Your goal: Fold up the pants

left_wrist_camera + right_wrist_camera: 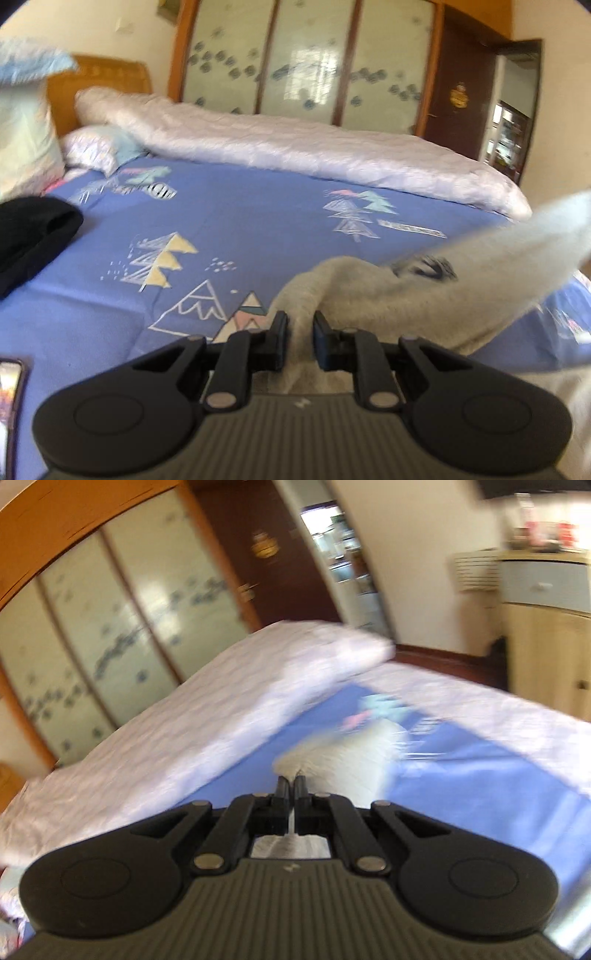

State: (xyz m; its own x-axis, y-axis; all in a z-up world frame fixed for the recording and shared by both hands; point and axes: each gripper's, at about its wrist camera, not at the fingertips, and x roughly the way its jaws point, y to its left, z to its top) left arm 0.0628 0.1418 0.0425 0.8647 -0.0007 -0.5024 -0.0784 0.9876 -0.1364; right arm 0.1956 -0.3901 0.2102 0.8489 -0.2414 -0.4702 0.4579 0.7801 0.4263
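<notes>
Light grey pants point(369, 295) lie bunched on the blue patterned bed sheet point(240, 229) in the left wrist view. One leg rises off the bed toward the upper right. My left gripper point(300, 325) is shut on a fold of the pants, with the cloth running between its fingers. In the blurred right wrist view, my right gripper point(291, 781) is shut, a thin strip of the pale pants point(343, 753) pinched between its fingers. The cloth hangs beyond the tips over the sheet point(480, 775).
A rolled pale quilt point(295, 147) runs along the far side of the bed. Pillows point(96, 147) lie at the headboard, a black garment point(33, 236) at the left, a phone point(11, 398) at the near left edge. A wardrobe point(314, 55) stands behind, a wooden cabinet point(546, 646) past the bed's foot.
</notes>
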